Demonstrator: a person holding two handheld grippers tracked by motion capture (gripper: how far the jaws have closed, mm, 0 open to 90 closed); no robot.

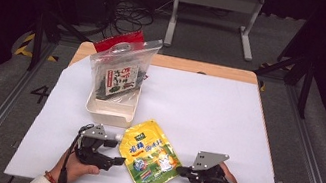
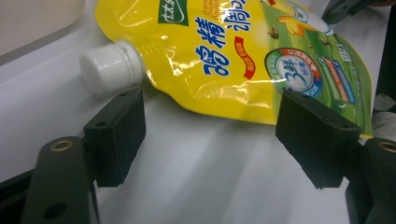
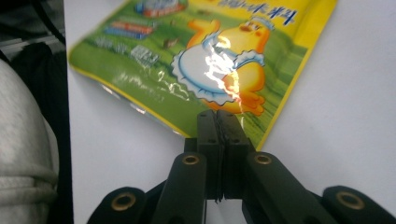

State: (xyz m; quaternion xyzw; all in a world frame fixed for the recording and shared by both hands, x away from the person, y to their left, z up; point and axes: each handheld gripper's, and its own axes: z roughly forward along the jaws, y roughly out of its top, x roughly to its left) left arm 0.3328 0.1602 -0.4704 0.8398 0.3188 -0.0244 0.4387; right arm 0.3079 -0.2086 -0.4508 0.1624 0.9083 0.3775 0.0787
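A yellow spouted pouch (image 1: 150, 156) lies flat near the counter's (image 1: 227, 118) near edge, between the two tongs. The left tongs (image 2: 210, 135) stand released just beside its capped side, touching nothing. The right tongs (image 3: 218, 133) are clenched on the pouch's edge at a green lower corner.
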